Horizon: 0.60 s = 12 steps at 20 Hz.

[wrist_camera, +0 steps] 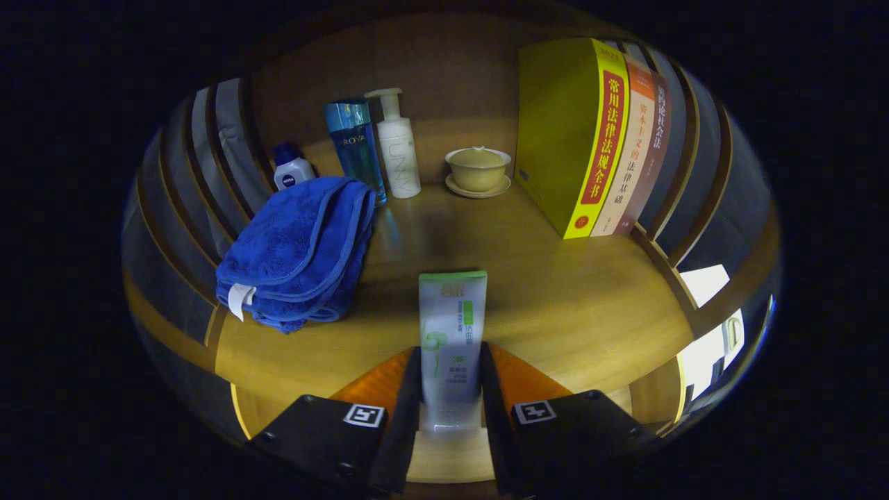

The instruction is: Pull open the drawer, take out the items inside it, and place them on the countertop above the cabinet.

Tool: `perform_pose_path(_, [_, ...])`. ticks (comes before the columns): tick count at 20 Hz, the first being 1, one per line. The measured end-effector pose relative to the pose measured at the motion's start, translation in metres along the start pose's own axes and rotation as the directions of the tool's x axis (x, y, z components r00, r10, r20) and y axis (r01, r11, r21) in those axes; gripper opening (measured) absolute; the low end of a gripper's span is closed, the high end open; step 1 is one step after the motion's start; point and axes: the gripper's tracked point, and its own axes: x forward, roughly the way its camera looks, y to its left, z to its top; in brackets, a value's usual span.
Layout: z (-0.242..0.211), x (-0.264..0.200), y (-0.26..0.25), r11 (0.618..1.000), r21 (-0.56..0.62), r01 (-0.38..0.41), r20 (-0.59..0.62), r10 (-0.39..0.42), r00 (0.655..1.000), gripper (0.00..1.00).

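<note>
The fingers (451, 389) are clenching a white and green tube (452, 333) from both sides, its crimped end pointing ahead over the wooden surface (569, 305). A folded blue towel (298, 253) is lying ahead to the left of the tube. Beyond it, by the back wall, a small white bottle (292, 170), a tall blue bottle (355, 149) and a white pump bottle (399, 149) are standing side by side. A lidded cup on a saucer (478, 170) is sitting next to upright books (590, 135) on the right
</note>
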Motion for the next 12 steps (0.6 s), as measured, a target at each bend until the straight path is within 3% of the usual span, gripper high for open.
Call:
perform_pose_path(5, [-0.001,-0.002,-0.003,0.999,-0.028,0.022,0.008,-0.022,1.000,0.65])
perform_pose_path(12, [-0.002,-0.028,0.004,1.000,0.002,-0.023,0.050,0.023,0.998,0.99])
